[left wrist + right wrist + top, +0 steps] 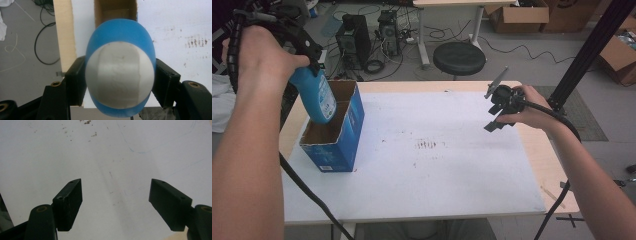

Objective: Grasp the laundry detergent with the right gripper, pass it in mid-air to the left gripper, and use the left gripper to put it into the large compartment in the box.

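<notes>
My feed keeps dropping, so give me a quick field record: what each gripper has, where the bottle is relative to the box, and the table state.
left gripper: shut on bottle
bottle: blue, tilted, lower end over the open box
box: blue, top open, at the table's left
right gripper: open, fingers apart, nothing between them
right gripper place: over the table's right side
table: white top, small stains near the middle

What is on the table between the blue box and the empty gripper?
Nothing stands there. In the high view, only bare white table with small brown stains lies between the blue cardboard box and the right hand-held gripper.
</notes>
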Demonstrator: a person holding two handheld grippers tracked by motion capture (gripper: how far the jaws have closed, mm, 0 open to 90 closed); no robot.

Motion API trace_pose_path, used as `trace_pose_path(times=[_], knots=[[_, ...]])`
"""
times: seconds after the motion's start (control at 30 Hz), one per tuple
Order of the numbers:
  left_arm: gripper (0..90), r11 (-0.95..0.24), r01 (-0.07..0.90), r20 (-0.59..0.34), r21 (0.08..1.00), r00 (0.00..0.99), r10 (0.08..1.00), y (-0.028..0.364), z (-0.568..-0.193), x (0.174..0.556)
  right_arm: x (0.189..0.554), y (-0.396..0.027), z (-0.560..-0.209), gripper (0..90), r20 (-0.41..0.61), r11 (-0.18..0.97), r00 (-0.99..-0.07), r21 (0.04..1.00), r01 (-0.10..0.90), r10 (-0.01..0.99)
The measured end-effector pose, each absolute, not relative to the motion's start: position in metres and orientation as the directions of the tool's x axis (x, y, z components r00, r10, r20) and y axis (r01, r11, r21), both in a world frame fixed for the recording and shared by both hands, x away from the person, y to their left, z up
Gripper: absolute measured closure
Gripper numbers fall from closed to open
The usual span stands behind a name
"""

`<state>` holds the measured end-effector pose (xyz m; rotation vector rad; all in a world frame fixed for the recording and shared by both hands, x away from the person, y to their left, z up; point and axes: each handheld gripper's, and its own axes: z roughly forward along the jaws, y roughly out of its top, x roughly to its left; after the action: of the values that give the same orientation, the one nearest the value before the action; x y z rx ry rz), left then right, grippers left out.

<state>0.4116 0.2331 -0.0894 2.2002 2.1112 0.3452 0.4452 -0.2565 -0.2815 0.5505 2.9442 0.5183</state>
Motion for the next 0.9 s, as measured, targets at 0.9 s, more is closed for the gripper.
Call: trace_pose_path(times=[0.9], knots=[[38.9, -0.044, 0.993, 0.095, 0.105, 0.034, 0.995, 0.238, -0.184, 0.425, 0.439, -0.258, -0.284, 26.0, -0.056, 0.89, -0.934, 0.327, 0.318, 0.354]])
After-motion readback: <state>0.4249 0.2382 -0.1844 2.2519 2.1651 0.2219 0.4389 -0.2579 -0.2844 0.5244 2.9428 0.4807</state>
